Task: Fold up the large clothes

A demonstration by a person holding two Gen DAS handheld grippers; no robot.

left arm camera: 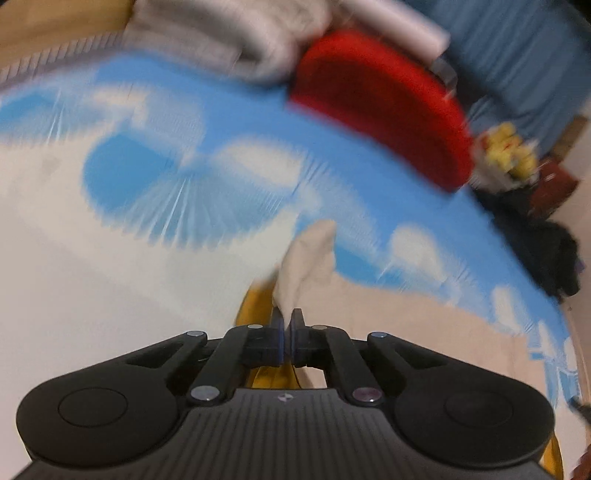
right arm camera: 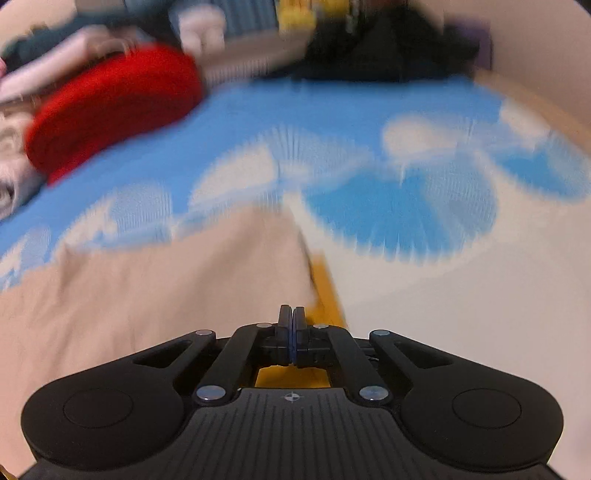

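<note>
A beige garment with a yellow inner part lies on a blue-and-white cloud-print sheet. In the left wrist view my left gripper (left arm camera: 287, 316) is shut on a bunched corner of the beige garment (left arm camera: 308, 254); a yellow band (left arm camera: 255, 299) shows beneath it. In the right wrist view my right gripper (right arm camera: 291, 314) is shut, its tips at the edge of the beige garment (right arm camera: 147, 288) beside a yellow strip (right arm camera: 325, 291). Whether it pinches cloth is hidden. Both views are blurred by motion.
A red folded item (left arm camera: 380, 103) (right arm camera: 114, 107) lies on the cloud-print sheet (left arm camera: 155, 177) (right arm camera: 399, 214). Grey and white clothes (left arm camera: 229, 33) are piled behind it. A dark heap (left arm camera: 535, 243) (right arm camera: 388, 51) and a yellow toy (left arm camera: 511, 147) sit at the far edge.
</note>
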